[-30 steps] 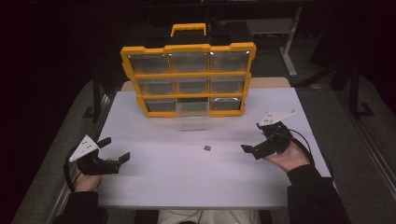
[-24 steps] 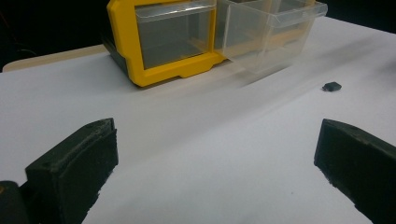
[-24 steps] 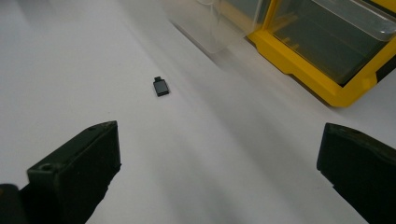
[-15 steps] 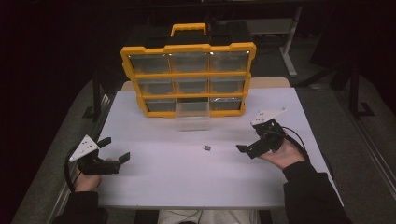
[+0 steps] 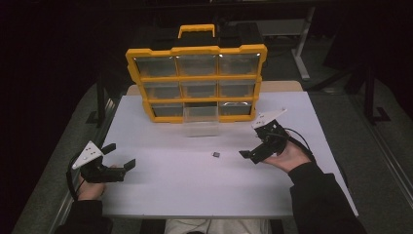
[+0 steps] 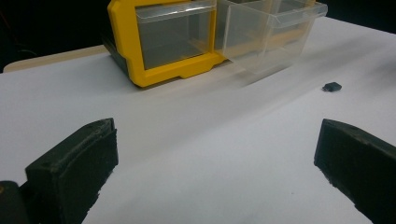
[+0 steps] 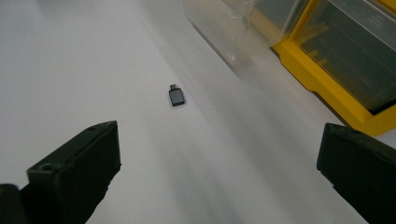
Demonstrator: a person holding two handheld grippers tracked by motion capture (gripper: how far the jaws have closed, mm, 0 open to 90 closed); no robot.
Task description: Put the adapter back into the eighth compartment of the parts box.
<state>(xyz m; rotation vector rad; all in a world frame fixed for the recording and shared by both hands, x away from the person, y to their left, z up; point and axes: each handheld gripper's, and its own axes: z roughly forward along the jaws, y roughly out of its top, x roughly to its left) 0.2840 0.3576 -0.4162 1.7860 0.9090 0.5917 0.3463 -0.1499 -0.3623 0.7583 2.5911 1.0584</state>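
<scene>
The left hand [image 5: 90,187] lay low near the table's [image 5: 204,195] front left corner, forearm coming in from the front edge, holding the left gripper [image 5: 118,157] level and pointed right and a little toward the far side. Its jaws stood wide apart with nothing between them, which the left gripper view confirmed: bare white surface lay between the two black pads [image 6: 74,170].

The right hand [image 5: 287,156] sat palm-up near the right edge, about halfway back, the sleeve [image 5: 316,200] running to the front right corner. It held the right gripper [image 5: 255,141] tilted, pointed left toward the middle of the table. Those jaws were also spread wide and held nothing.

A small dark adapter [image 5: 216,154] lay flat on the table near its centre, just left of the right gripper's tips and well apart from the left gripper. In the right gripper view it [image 7: 176,97] lay ahead of the jaws, not between them.

A yellow organizer [image 5: 197,80] stood upright at the far edge, with nine clear drawers in three rows. The bottom middle drawer [image 5: 200,121] was pulled out onto the table; it looked empty. Contents of the other drawers could not be told
</scene>
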